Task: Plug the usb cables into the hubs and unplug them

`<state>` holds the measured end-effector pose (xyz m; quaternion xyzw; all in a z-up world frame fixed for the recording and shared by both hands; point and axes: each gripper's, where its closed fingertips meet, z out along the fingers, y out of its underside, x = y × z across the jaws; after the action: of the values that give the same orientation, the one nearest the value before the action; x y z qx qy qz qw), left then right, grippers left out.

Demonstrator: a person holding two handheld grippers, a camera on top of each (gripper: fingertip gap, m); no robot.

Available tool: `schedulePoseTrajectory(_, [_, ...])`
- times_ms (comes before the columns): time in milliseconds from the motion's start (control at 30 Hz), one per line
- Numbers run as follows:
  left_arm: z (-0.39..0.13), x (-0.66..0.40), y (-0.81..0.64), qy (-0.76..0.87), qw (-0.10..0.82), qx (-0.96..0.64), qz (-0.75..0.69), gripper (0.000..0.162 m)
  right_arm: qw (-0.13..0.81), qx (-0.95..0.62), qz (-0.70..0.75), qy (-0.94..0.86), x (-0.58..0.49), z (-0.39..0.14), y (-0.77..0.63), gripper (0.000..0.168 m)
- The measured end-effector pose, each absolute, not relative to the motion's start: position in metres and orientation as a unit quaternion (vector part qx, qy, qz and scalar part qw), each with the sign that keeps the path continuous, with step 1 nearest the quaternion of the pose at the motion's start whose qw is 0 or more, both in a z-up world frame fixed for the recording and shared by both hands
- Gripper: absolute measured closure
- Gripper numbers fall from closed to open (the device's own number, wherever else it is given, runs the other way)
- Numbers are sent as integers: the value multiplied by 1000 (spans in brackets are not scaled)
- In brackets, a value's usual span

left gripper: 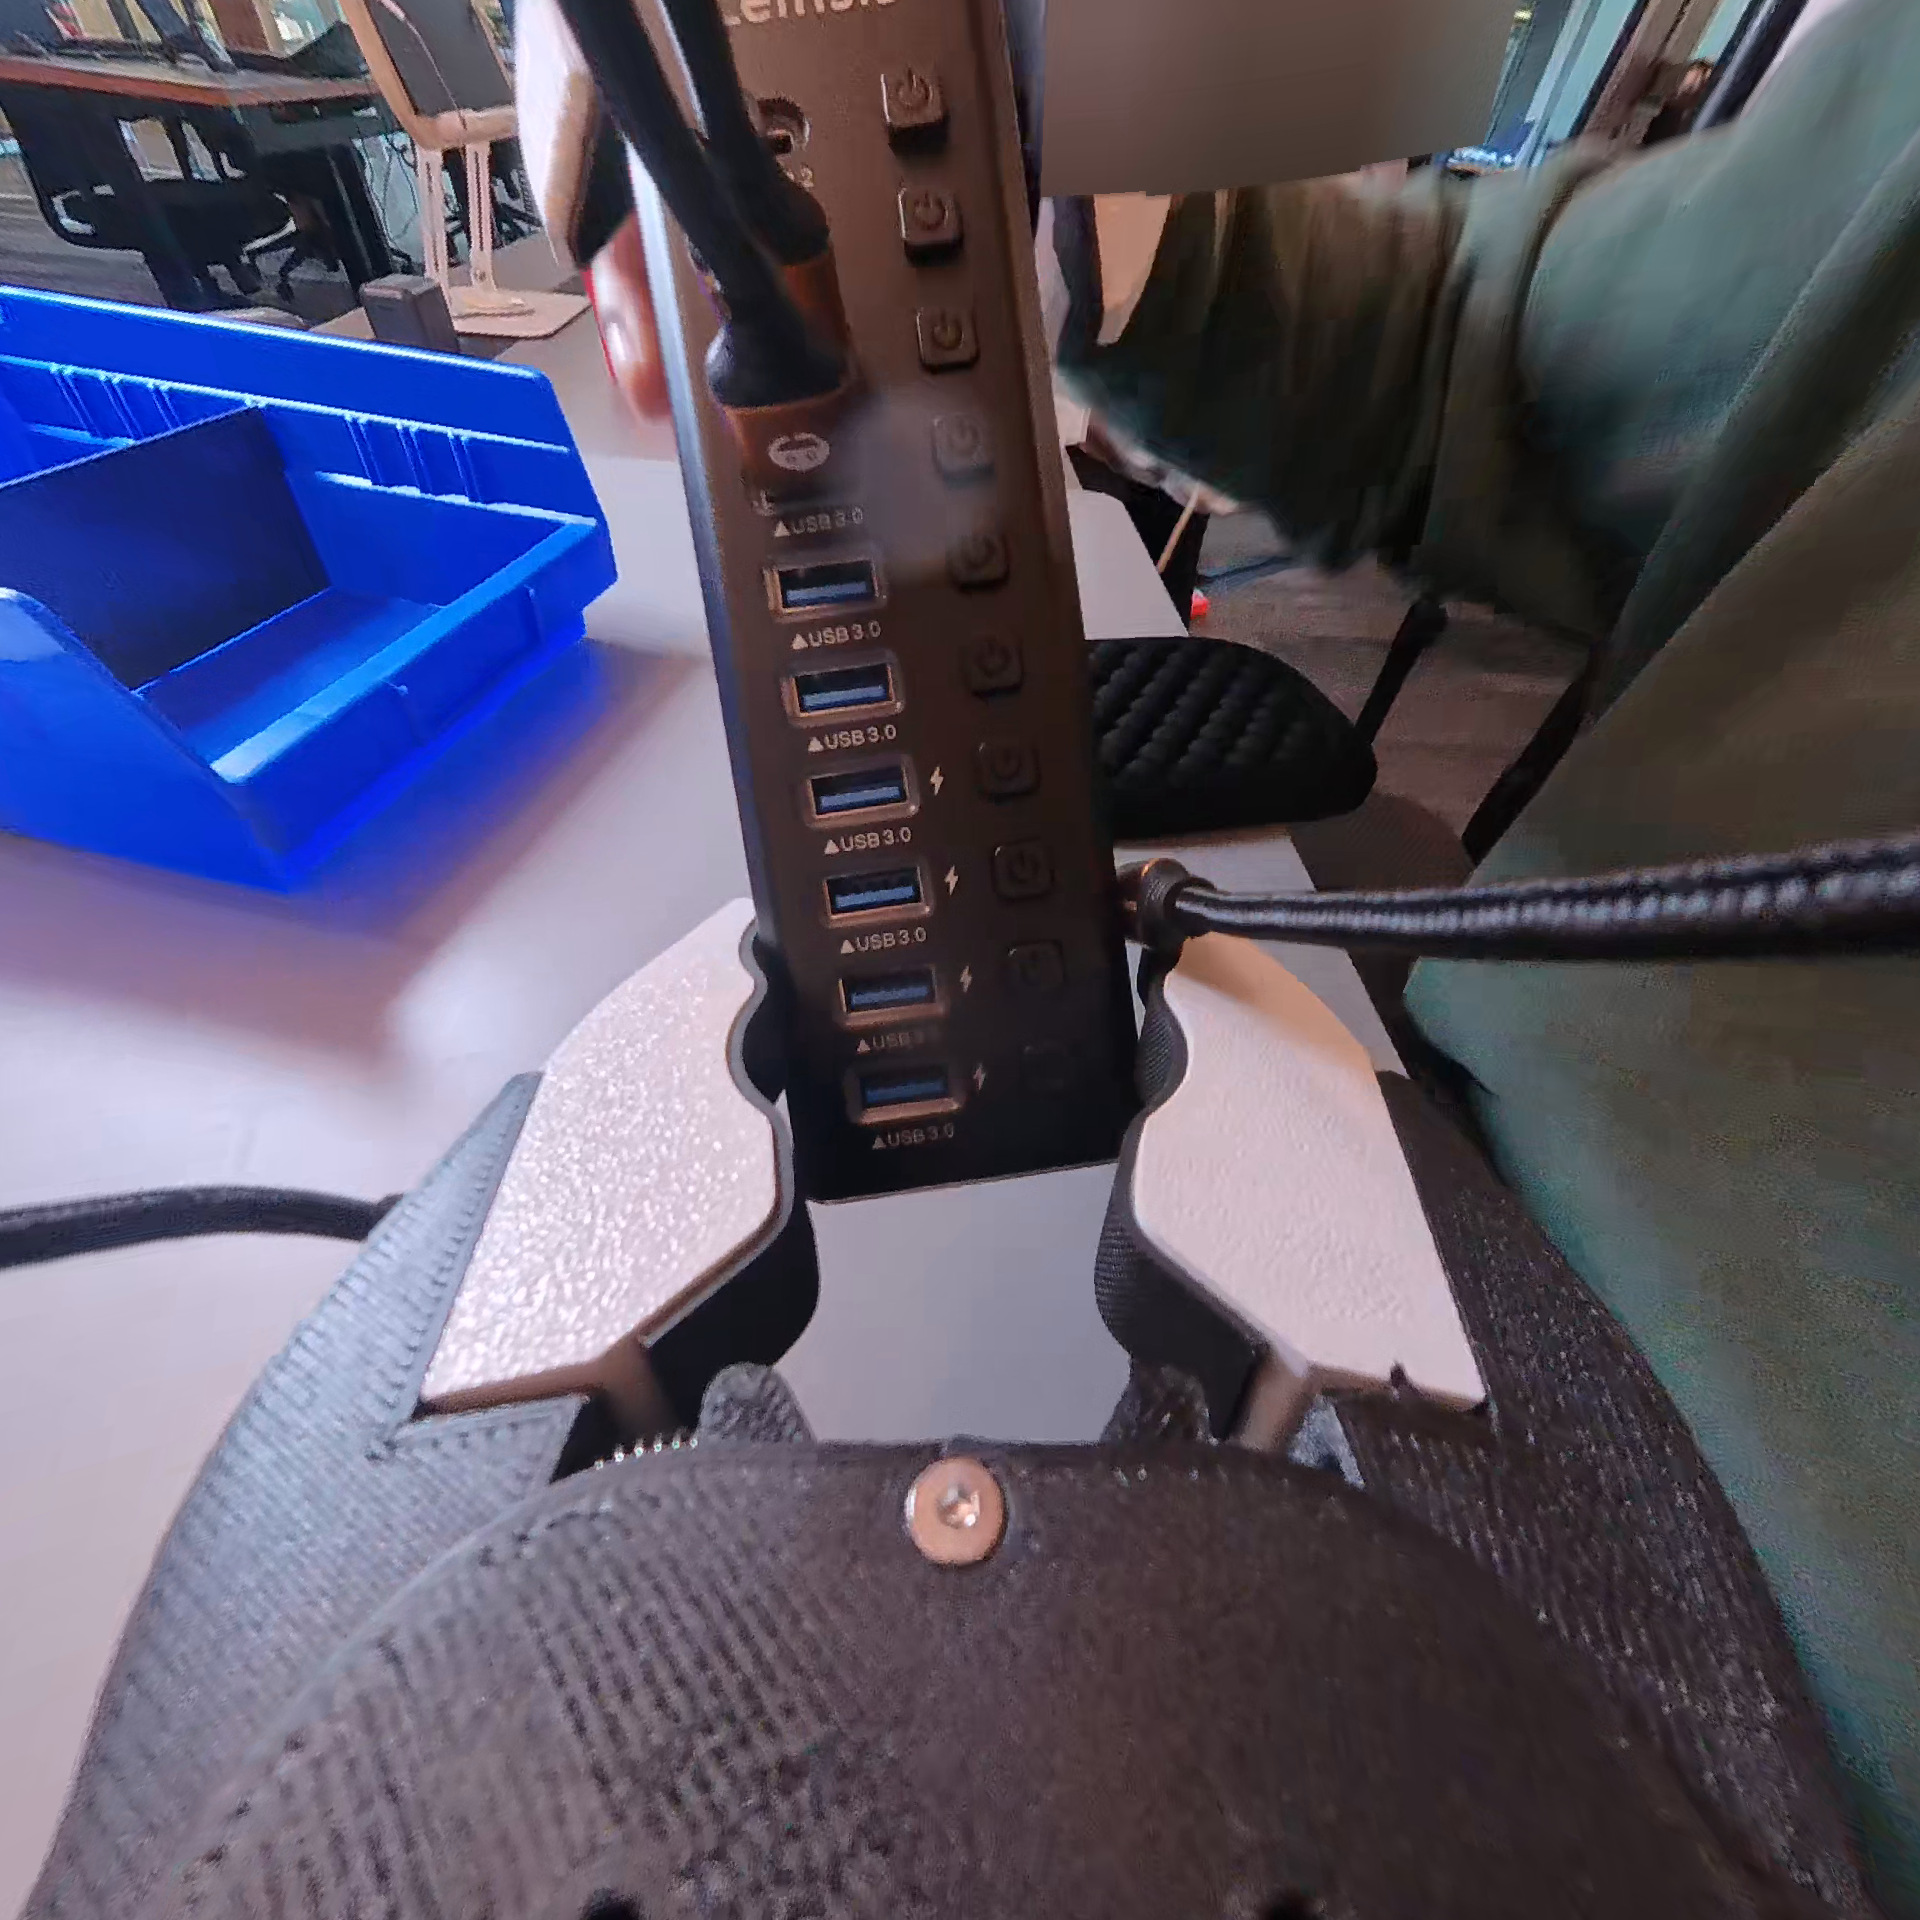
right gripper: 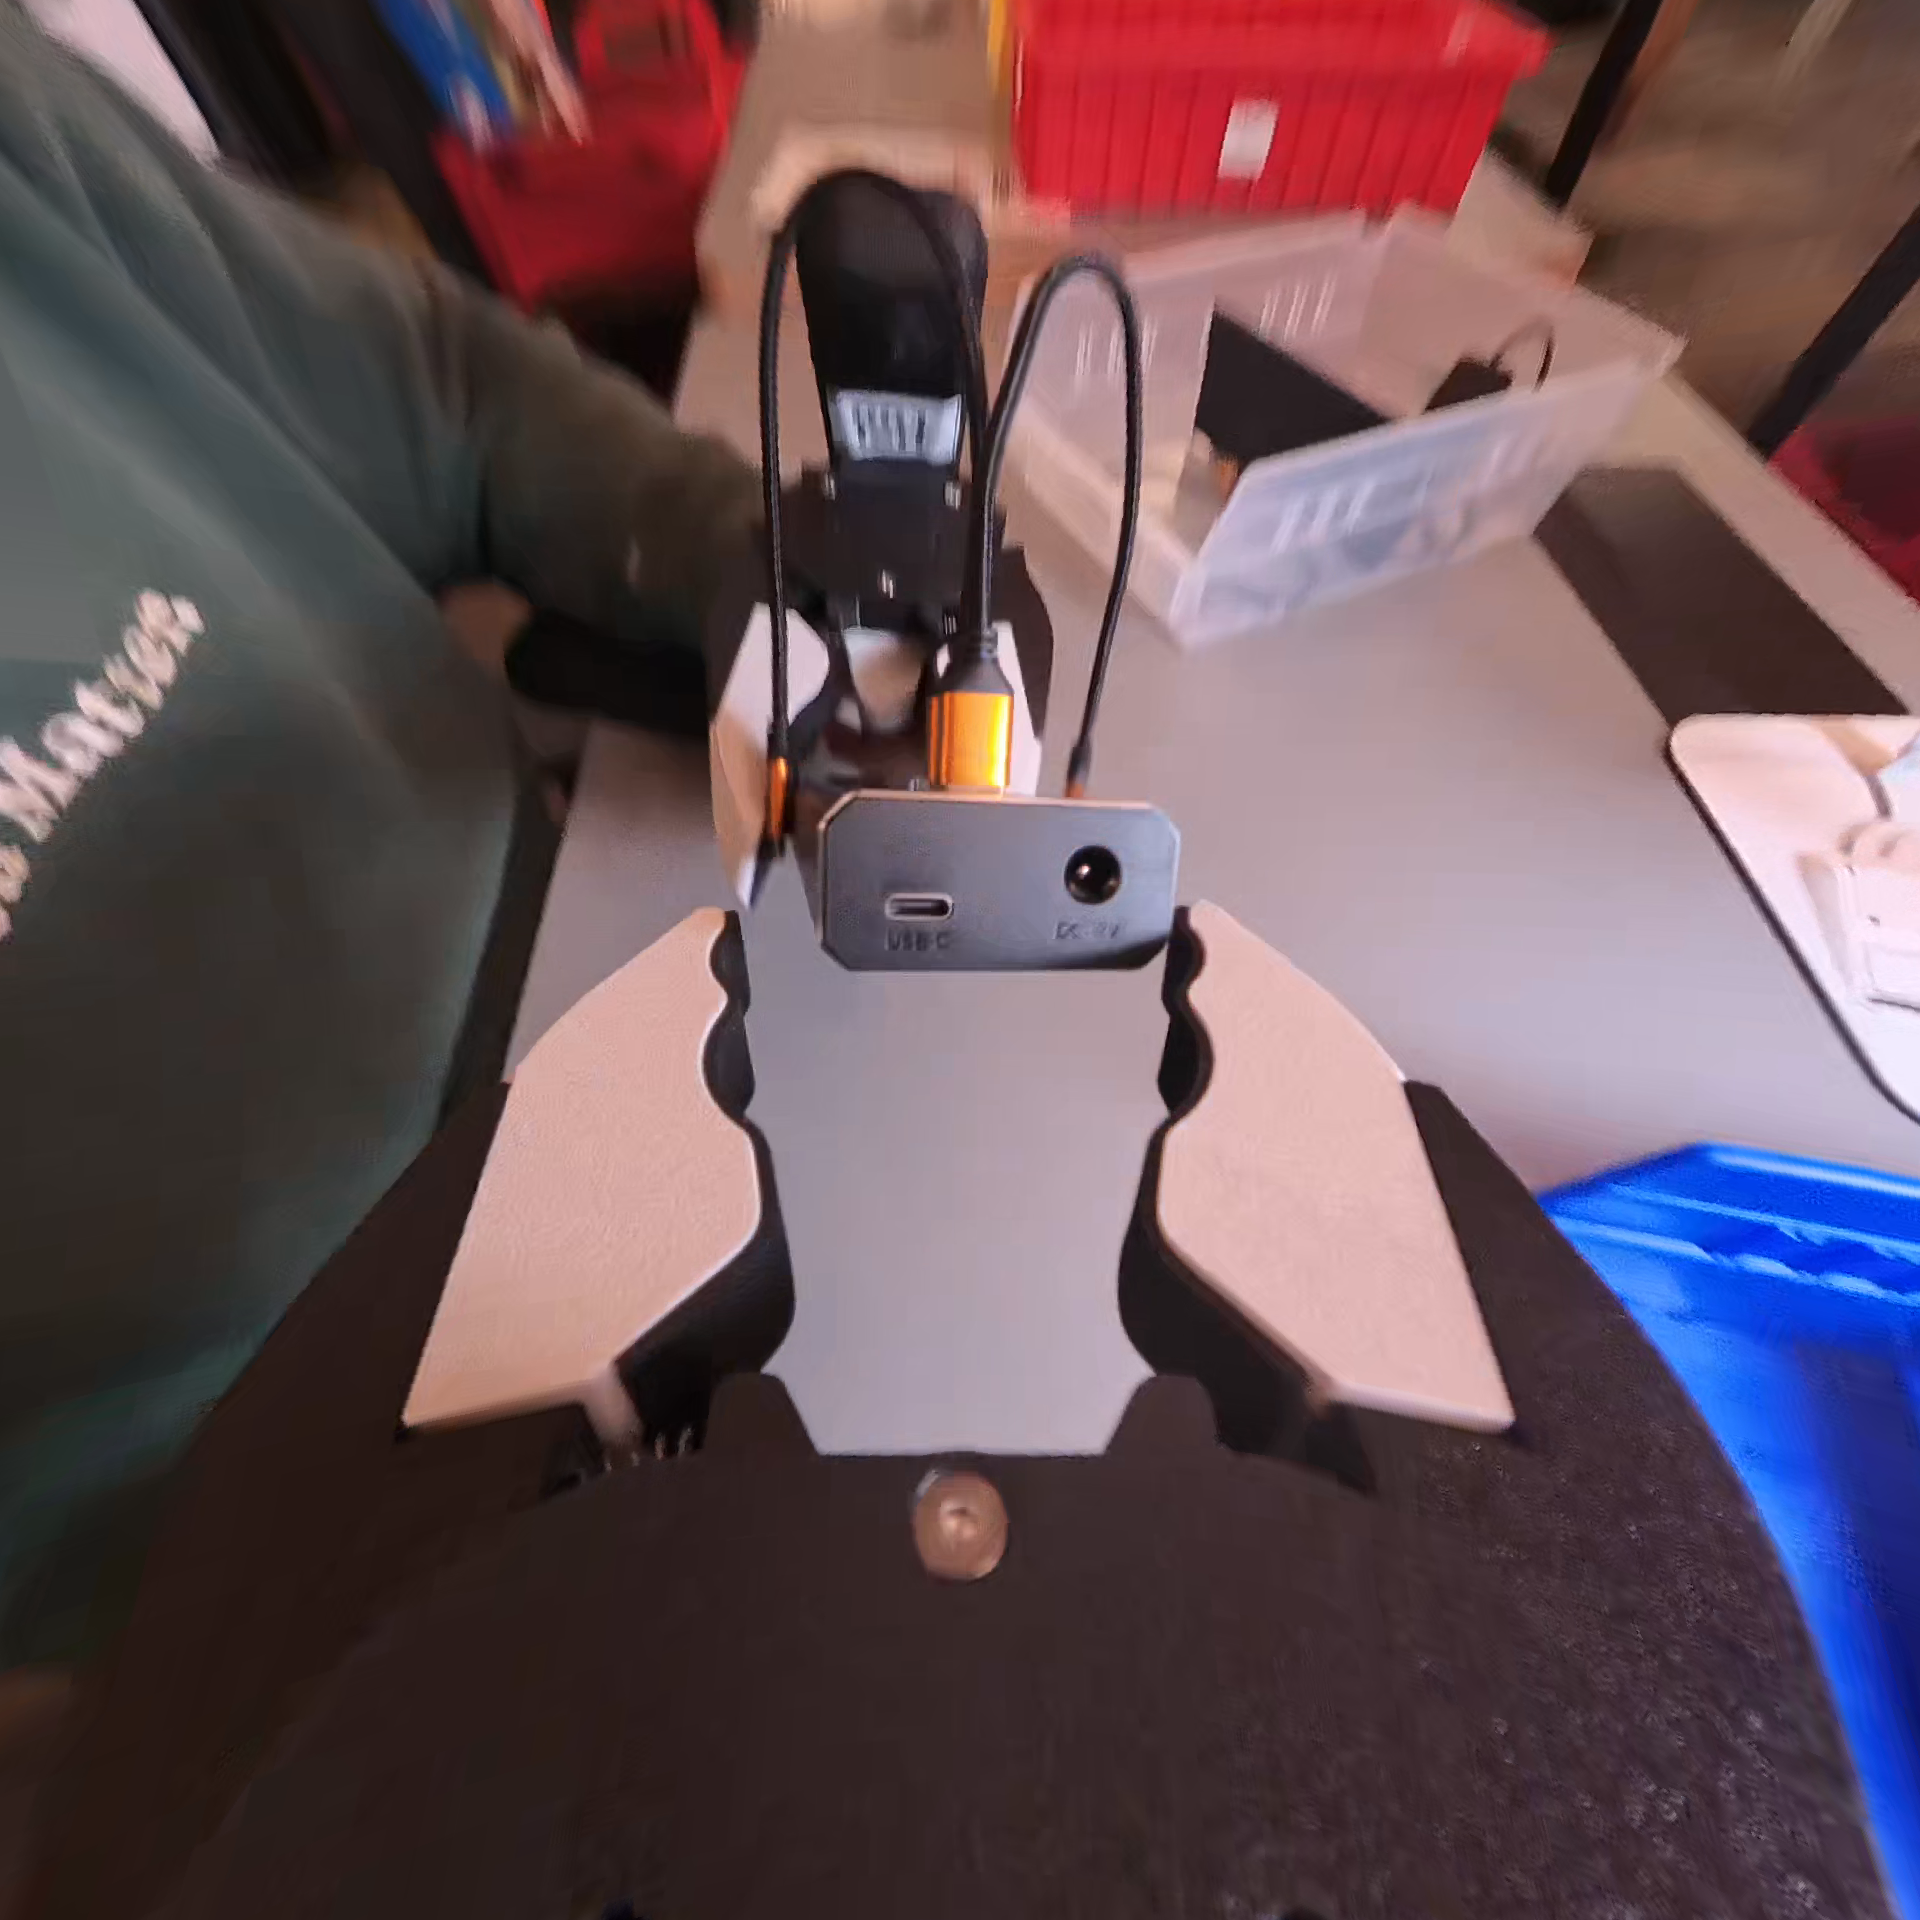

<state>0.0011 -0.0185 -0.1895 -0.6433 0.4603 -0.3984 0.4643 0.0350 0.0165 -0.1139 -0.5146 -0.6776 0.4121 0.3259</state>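
A long black USB hub [left gripper: 914,727] with a row of blue ports and a row of buttons is held above the grey table [left gripper: 208,1091]. My left gripper [left gripper: 951,966] is shut on its near end. An orange USB plug [left gripper: 790,384] with a black cable sits in an upper port. In the right wrist view, the hub's end face [right gripper: 997,883] lies at the tips of my open right gripper [right gripper: 956,935], whose jaws stand on either side of it. The orange plug [right gripper: 968,738] stands on the hub. A second orange plug [right gripper: 774,800] hangs beside it.
A blue bin [left gripper: 260,623] stands on the table and shows at the right wrist view's edge [right gripper: 1766,1299]. A braided cable [left gripper: 1558,914] runs off right. A clear plastic box [right gripper: 1403,499] and red crates [right gripper: 1247,114] lie beyond. A green sleeve [left gripper: 1558,364] is close. The grippers' ends are close to 10 cm from one another.
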Motion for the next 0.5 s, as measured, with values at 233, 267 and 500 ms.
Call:
schedulePoseTrajectory(233, [-199, 8, -25, 492, 455, -644, -369, 95, 206, -530, 222, -792, 38, -141, 8, 94])
schedulePoseTrajectory(267, [-202, 8, -25, 498, 453, -646, -360, 95, 194, -526, 211, -801, 39, -146, 5, 95])
schedulePoseTrajectory(500, [-169, -4, -11, 455, 529, -629, -342, 94, 251, -550, 233, -762, 40, -127, 12, 95])
